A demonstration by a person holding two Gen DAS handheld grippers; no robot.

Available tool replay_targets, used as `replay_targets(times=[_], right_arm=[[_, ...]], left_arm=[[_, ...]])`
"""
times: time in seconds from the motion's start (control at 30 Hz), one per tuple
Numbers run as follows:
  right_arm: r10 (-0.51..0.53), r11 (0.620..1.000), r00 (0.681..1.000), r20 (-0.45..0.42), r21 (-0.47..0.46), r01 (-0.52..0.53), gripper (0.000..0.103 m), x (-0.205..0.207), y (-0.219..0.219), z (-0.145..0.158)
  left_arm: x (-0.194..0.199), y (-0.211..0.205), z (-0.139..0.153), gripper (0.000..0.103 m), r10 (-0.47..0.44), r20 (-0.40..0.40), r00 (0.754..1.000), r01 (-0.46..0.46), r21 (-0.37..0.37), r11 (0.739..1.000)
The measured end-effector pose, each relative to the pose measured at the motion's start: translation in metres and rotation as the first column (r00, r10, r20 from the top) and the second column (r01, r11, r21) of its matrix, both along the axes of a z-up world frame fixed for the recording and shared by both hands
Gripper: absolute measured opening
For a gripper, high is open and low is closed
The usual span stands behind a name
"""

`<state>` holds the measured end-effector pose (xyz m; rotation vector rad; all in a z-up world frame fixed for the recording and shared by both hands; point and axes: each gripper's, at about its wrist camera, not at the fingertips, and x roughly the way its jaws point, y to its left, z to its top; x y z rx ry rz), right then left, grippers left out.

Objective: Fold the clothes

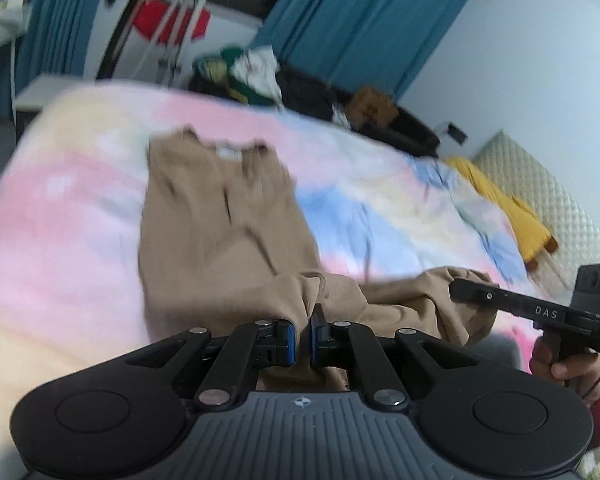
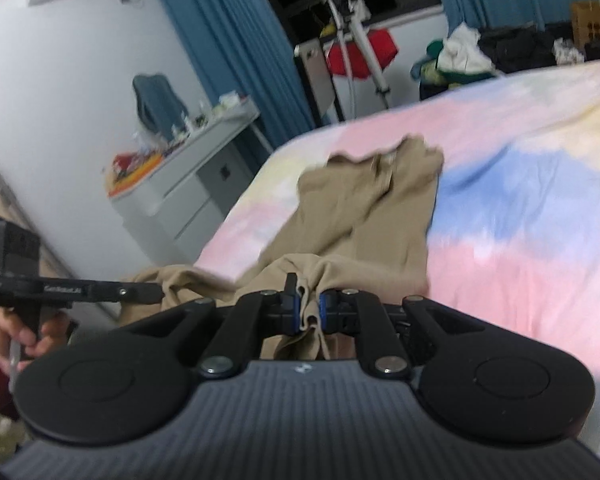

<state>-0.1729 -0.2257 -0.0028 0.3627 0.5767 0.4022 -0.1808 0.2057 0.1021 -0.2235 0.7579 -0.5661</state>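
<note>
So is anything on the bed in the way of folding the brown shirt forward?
Nothing visible is. Both grippers, left and right, already pinch the tan shirt at its near edge. The bedspread around it looks bare. The yellow garment lies far off to the right.

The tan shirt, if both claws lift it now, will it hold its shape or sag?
Likely sag: the shirt bunches into soft folds at the left claw and right claw. Probably light, since it drapes loosely between them. It looks unlikely to slip.

Pale walls point(image 2: 80, 80), teal curtains point(image 1: 360, 20), a grey drawer desk point(image 2: 188, 176) and a pastel-covered bed point(image 2: 520, 220).
</note>
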Motion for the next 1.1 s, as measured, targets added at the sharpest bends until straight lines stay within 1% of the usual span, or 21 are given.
replay_targets(times=[0.1, 0.2, 0.3, 0.4, 0.47, 0.53, 0.6, 0.63, 0.73, 0.87, 0.93, 0.97, 1.0, 1.03, 1.07, 1.1], right_arm=[[-0.032, 0.999, 0.999, 0.039, -0.002, 0.032, 0.012, 0.044, 0.002, 0.006], [-0.07, 0.998, 0.997, 0.035, 0.005, 0.07, 0.012, 0.097, 0.0, -0.002], [-0.092, 0.996, 0.996, 0.003, 0.012, 0.092, 0.012, 0.147, -0.002, -0.019], [-0.113, 0.993, 0.993, -0.033, -0.025, 0.112, 0.012, 0.193, 0.0, -0.045], [-0.13, 0.991, 0.989, -0.068, -0.043, 0.127, 0.012, 0.221, 0.0, -0.068], [-0.138, 0.99, 0.986, -0.096, -0.053, 0.134, 0.012, 0.239, 0.001, -0.09], [-0.144, 0.988, 0.982, -0.122, -0.068, 0.136, 0.013, 0.253, 0.001, -0.11], [-0.143, 0.988, 0.98, -0.137, -0.082, 0.133, 0.013, 0.258, 0.003, -0.118], [-0.136, 0.983, 0.98, -0.145, -0.146, 0.115, 0.013, 0.268, 0.01, -0.133], [-0.133, 0.982, 0.982, -0.135, -0.151, 0.112, 0.014, 0.269, 0.01, -0.134], [-0.132, 0.982, 0.983, -0.127, -0.151, 0.113, 0.015, 0.267, 0.011, -0.132], [-0.132, 0.982, 0.983, -0.129, -0.153, 0.112, 0.015, 0.265, 0.011, -0.131], [-0.136, 0.981, 0.982, -0.129, -0.156, 0.116, 0.016, 0.264, 0.011, -0.13], [-0.141, 0.98, 0.982, -0.125, -0.156, 0.121, 0.027, 0.262, 0.01, -0.128], [-0.145, 0.98, 0.983, -0.111, -0.152, 0.127, 0.036, 0.256, 0.009, -0.125], [-0.148, 0.98, 0.984, -0.096, -0.148, 0.133, 0.052, 0.251, 0.009, -0.121]], left_arm=[[0.048, -0.015, 0.005, 0.008, 0.051, 0.065, 0.997, -0.052, 0.02, 0.998], [0.1, -0.024, -0.006, 0.008, 0.103, 0.081, 0.991, -0.106, 0.037, 0.994], [0.155, -0.04, -0.028, 0.008, 0.154, 0.075, 0.985, -0.161, 0.093, 0.983], [0.199, -0.052, -0.059, 0.009, 0.171, 0.042, 0.984, -0.175, 0.143, 0.974], [0.222, -0.055, -0.083, 0.009, 0.177, 0.013, 0.984, -0.176, 0.157, 0.972], [0.239, -0.056, -0.107, 0.009, 0.18, -0.008, 0.984, -0.176, 0.182, 0.967], [0.253, -0.058, -0.129, 0.009, 0.186, -0.042, 0.982, -0.175, 0.191, 0.966], [0.26, -0.06, -0.138, 0.009, 0.188, -0.055, 0.981, -0.174, 0.197, 0.965], [0.27, -0.071, -0.154, 0.01, 0.179, -0.046, 0.983, -0.162, 0.252, 0.954], [0.27, -0.075, -0.158, 0.012, 0.196, -0.035, 0.98, -0.18, 0.263, 0.948], [0.262, -0.075, -0.152, 0.013, 0.205, -0.018, 0.979, -0.193, 0.267, 0.944], [0.256, -0.076, -0.148, 0.018, 0.209, -0.007, 0.978, -0.2, 0.27, 0.942], [0.25, -0.077, -0.144, 0.027, 0.212, 0.005, 0.977, -0.206, 0.272, 0.94], [0.243, -0.078, -0.139, 0.031, 0.216, 0.016, 0.976, -0.212, 0.275, 0.938], [0.235, -0.079, -0.132, 0.039, 0.221, 0.027, 0.975, -0.22, 0.277, 0.935], [0.227, -0.08, -0.125, 0.046, 0.228, 0.044, 0.973, -0.231, 0.277, 0.933]])
